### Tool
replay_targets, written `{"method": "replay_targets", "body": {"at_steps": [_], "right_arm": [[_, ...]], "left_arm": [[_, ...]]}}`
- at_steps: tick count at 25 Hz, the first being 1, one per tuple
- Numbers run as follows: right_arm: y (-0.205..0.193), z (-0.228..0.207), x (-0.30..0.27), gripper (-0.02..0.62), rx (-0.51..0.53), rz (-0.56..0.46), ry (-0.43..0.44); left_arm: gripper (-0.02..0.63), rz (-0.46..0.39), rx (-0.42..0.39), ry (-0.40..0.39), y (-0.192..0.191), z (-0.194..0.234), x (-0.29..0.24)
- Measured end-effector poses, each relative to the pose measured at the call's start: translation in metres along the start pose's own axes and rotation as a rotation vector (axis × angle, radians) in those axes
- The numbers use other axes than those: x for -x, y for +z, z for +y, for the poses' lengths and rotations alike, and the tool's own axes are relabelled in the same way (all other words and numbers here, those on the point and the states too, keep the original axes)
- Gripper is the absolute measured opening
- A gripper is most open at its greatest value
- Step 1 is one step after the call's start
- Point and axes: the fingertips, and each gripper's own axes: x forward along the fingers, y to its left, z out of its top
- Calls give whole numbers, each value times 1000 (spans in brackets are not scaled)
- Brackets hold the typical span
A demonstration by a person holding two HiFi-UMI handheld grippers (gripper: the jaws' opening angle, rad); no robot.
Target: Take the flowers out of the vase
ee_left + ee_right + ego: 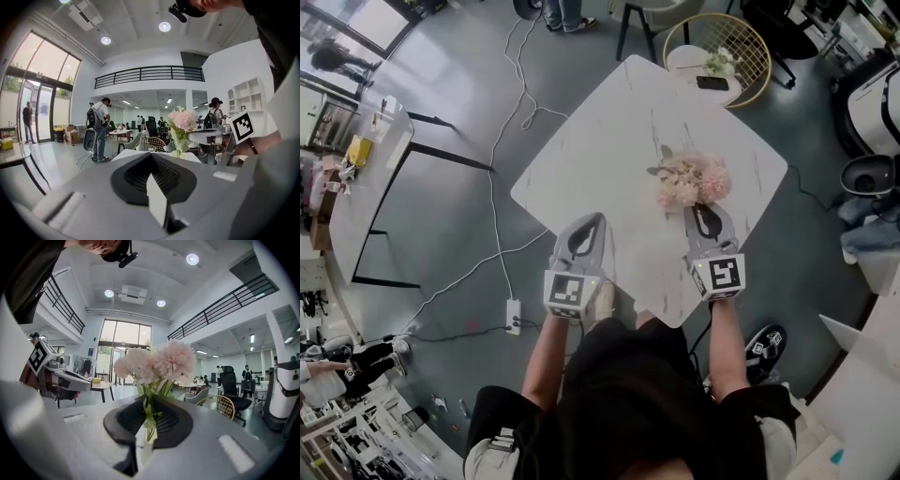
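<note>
The person holds two grippers, both over the near corner of one white marble table [609,122]. The left gripper [596,218] has its jaws shut together with nothing between them, and its rear half hangs past the table's near-left edge. The right gripper [701,209], beside it and well apart, has its jaws drawn narrow on the green stems of the flowers [689,180], with the table's near-right edge close at its outer side. There is one bunch. The head view shows about four pink and cream blooms with a few grey-green leaves, and they sit just beyond the right gripper's tips. In the right gripper view the stems run down through the slit between the dark pads. No view shows clearly whether anything surrounds the stems below the jaws. Ahead of the left gripper, and to the left of the bunch, the tabletop lies bare out to its far and left rounded corners, so there is free room on that side. Off the left gripper's outer side is open grey floor with one white power strip [514,317] and a white cable [499,131] trailing away. Past the table's far corner, beyond the flowers, stands one round gold-wire side table [757,42] carrying one dark phone [712,82].
</note>
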Motion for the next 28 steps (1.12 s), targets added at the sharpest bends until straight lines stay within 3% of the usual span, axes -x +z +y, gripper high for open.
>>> {"method": "replay_targets", "body": {"at_steps": [28], "right_arm": [[88,40,61,26,155,-118,-142]], "left_arm": [[8,-117,-10,-75,29,4,63]]}}
